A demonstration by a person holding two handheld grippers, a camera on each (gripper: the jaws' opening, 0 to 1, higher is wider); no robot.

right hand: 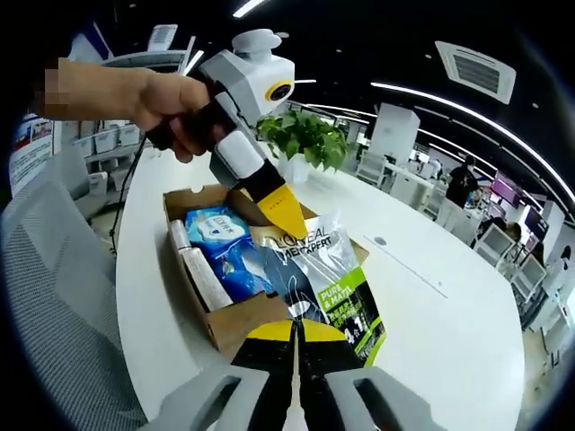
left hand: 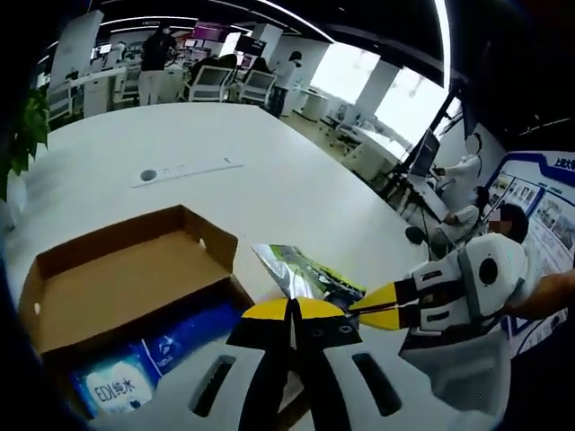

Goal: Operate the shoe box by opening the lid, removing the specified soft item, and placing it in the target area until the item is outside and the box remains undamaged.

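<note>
Right tool was clamped on the soft pouch, lifting it over the open shoe box. Left tool, jaws together, hovered above. I'd lift slowly, clearing the cardboard wall, then onto the surface.

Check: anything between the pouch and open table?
Nothing visible. The pouch, pinched in the right gripper, lies across the box rim, white table right beside it. The left gripper sits at the pouch's top edge.

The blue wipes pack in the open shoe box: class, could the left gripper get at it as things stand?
Probably yes. The lid is open, the blue wipes pack lies uncovered, and the left gripper is just above it, though its jaws look shut.
</note>
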